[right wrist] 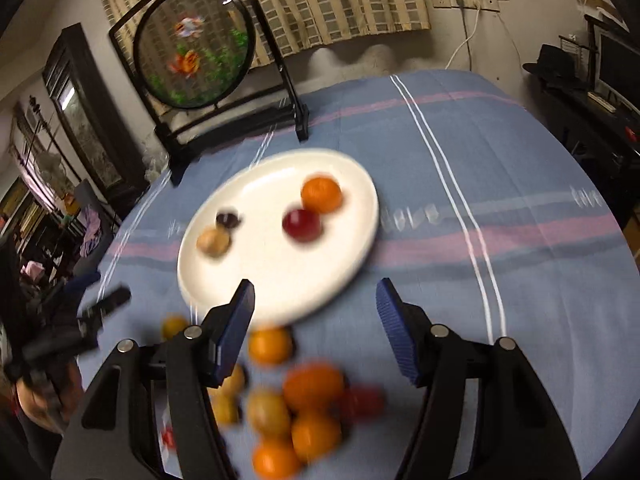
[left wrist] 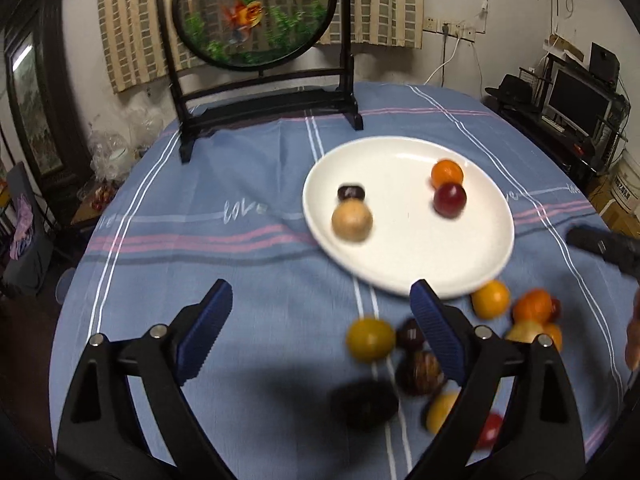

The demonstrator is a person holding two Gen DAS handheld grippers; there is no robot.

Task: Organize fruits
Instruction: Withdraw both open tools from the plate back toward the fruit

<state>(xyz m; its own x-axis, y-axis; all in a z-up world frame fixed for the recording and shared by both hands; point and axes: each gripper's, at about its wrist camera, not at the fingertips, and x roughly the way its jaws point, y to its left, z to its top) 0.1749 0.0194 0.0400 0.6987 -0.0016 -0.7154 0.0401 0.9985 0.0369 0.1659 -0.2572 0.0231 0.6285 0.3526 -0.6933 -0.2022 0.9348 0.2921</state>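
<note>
A white plate (left wrist: pixel 400 152) (right wrist: pixel 280 276) lies on the blue striped cloth. On it are an orange fruit (left wrist: pixel 447 173) (right wrist: pixel 321 194), a dark red one (left wrist: pixel 450 199) (right wrist: pixel 302 226), a tan ball-shaped one (left wrist: pixel 352 222) (right wrist: pixel 213 241) and a small dark one (left wrist: pixel 351 192) (right wrist: pixel 228 218). Several loose fruits, yellow (left wrist: pixel 370 339), orange (right wrist: pixel 314 390) and dark, lie blurred on the cloth just in front of the plate. My left gripper (left wrist: pixel 320 288) is open over bare cloth left of that pile, holding nothing. My right gripper (right wrist: pixel 315 285) is open above the plate's near rim and the pile, also holding nothing.
A round goldfish screen on a black stand (left wrist: pixel 256 12) (right wrist: pixel 194 46) rises at the table's far side. The round table's edge curves down at left and right. A dark desk with a monitor (left wrist: pixel 576 104) stands to the right.
</note>
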